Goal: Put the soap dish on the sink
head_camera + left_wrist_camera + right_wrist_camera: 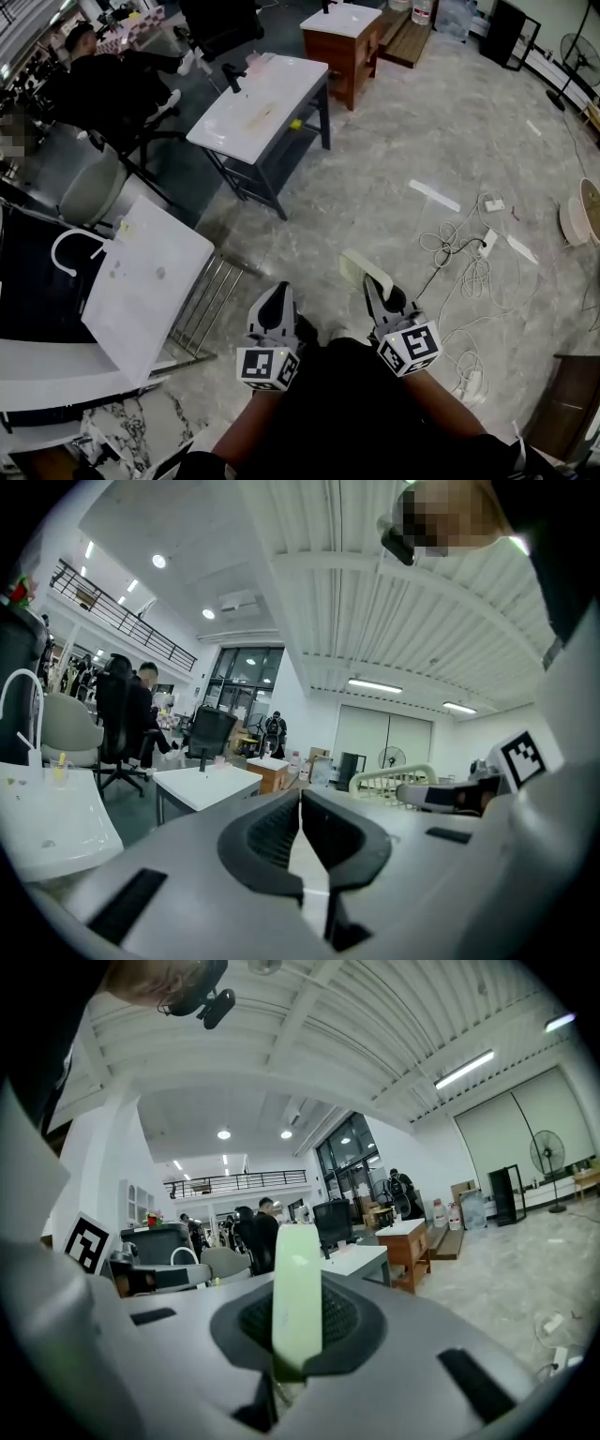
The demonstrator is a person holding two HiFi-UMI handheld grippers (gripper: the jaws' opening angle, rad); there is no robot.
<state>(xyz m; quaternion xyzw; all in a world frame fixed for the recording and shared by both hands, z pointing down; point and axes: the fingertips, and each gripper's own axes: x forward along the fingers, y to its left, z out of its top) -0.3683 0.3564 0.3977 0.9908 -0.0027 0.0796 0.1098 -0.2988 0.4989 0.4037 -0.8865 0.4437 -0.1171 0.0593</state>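
Note:
A pale green soap dish is clamped edge-on in my right gripper, low in the middle of the head view and above the floor. In the right gripper view the soap dish stands upright between the pads. My left gripper is level beside it on the left, shut, with nothing between its fingers; its own view shows the closed gripper and the slatted soap dish off to the right. The white sink with its curved faucet lies tilted at the left, seen also as the sink.
A white table and a wooden cabinet stand ahead. Cables and a power strip lie on the marble floor at the right. A person sits on an office chair at the upper left. A metal rack sits beside the sink.

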